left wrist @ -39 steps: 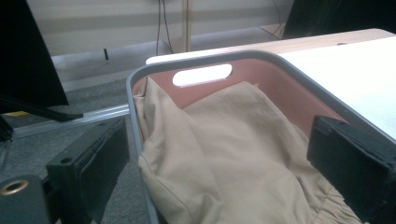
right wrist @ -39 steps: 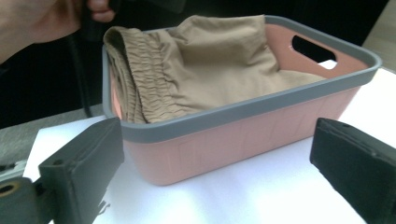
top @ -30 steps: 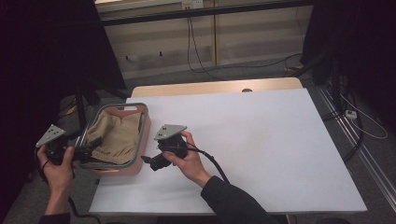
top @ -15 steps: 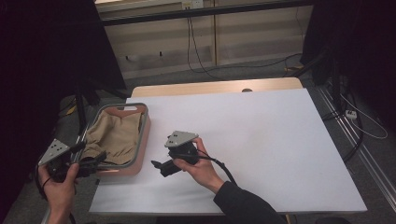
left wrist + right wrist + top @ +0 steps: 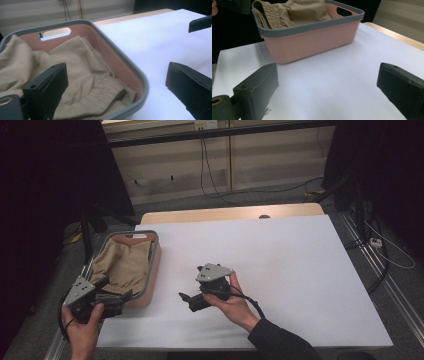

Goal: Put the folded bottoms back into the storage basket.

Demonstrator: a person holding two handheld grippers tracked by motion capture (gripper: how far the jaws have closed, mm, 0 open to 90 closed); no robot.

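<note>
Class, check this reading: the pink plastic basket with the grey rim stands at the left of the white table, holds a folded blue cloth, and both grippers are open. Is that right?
One detail is wrong: the cloth in the pink plastic basket with the grey rim is beige, not blue, as the left gripper view shows. The basket does stand at the left of the white table, and the left gripper and right gripper are both open.
</note>
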